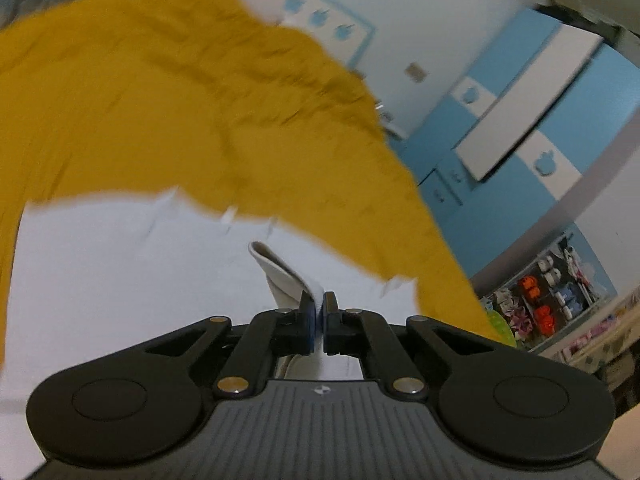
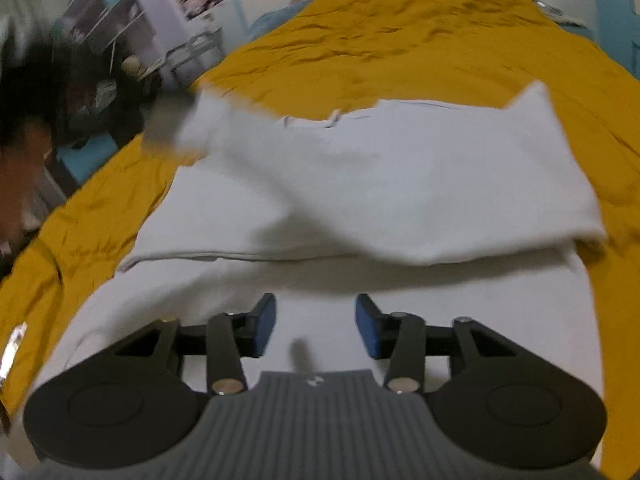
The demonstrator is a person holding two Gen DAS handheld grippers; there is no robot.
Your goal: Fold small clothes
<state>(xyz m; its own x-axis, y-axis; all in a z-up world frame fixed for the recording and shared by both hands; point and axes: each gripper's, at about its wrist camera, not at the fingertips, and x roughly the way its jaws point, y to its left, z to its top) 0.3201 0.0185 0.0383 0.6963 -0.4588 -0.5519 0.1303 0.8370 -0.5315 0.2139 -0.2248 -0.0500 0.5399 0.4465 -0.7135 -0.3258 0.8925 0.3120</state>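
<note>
White garment [image 2: 384, 184], partly folded w/ top layer doubled over, lies on mustard bedsheet [image 2: 400, 40]. Left hand-held gripper [image 1: 319, 312] pinches its edge; right hand-held gripper [image 2: 316, 324] wide apart above cloth. Left view only: blue cabinets [image 1: 520, 112].

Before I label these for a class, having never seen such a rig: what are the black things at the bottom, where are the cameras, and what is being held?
Each picture comes from a fisheye camera on a handheld gripper, looking along its two fingers. No robot: a person holds one in each hand. The left gripper is shut on a fold of the white garment. The right gripper is open, hovering over the same white garment, which lies partly folded on a mustard-yellow cover. Both pictures are blurred.
</note>
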